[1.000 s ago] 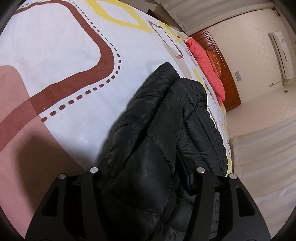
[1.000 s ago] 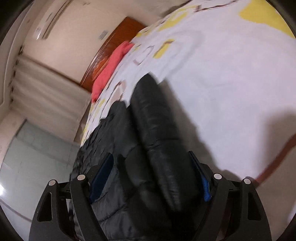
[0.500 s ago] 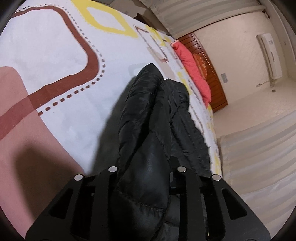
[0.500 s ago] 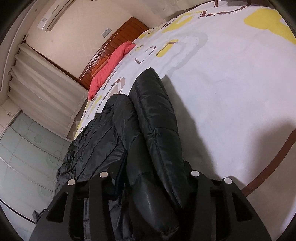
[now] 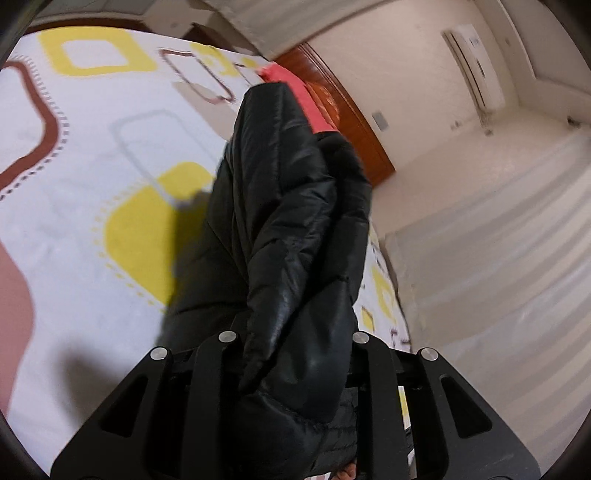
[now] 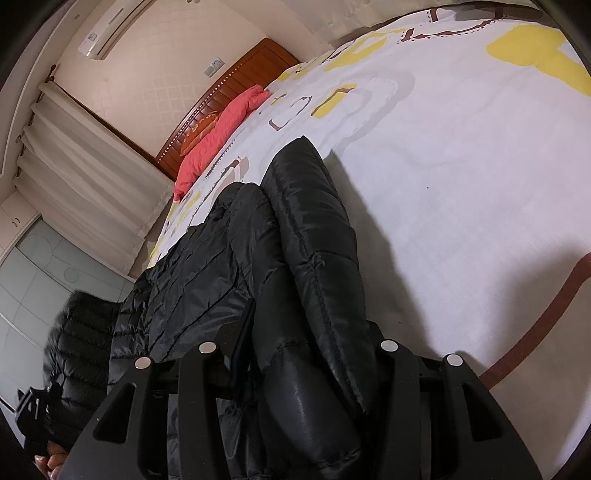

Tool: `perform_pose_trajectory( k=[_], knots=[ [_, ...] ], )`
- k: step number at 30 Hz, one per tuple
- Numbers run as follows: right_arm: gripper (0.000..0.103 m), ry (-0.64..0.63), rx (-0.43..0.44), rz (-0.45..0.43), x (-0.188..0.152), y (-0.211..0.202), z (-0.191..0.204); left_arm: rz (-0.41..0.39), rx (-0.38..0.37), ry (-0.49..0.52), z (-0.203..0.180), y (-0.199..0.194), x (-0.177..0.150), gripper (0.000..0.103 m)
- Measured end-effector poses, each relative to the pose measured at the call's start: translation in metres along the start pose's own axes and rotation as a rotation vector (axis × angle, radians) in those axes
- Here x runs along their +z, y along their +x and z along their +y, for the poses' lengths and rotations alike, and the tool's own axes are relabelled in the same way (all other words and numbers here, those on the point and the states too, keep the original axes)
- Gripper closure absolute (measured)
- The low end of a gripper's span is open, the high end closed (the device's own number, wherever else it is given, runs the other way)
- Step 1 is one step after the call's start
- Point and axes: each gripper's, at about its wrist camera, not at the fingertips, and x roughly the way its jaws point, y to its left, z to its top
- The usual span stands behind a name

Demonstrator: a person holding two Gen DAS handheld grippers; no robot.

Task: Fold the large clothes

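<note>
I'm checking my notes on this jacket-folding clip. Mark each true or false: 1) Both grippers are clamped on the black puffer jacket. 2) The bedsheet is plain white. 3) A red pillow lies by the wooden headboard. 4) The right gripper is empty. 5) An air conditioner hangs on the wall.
1) True: the left gripper and right gripper each pinch the black puffer jacket.
2) False: the bedsheet carries yellow and brown shapes.
3) True: the red pillow lies at the wooden headboard.
4) False: it grips jacket fabric.
5) True: the air conditioner is mounted high.
</note>
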Motion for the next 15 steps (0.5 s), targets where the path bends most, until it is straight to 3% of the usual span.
perform_pose_trajectory(
  k=[15],
  knots=[
    [0.059, 0.015, 0.036, -0.021, -0.022, -0.05, -0.042, 0.101, 0.093, 0.229, -0.055, 0.061, -0.045, 0.08]
  ],
)
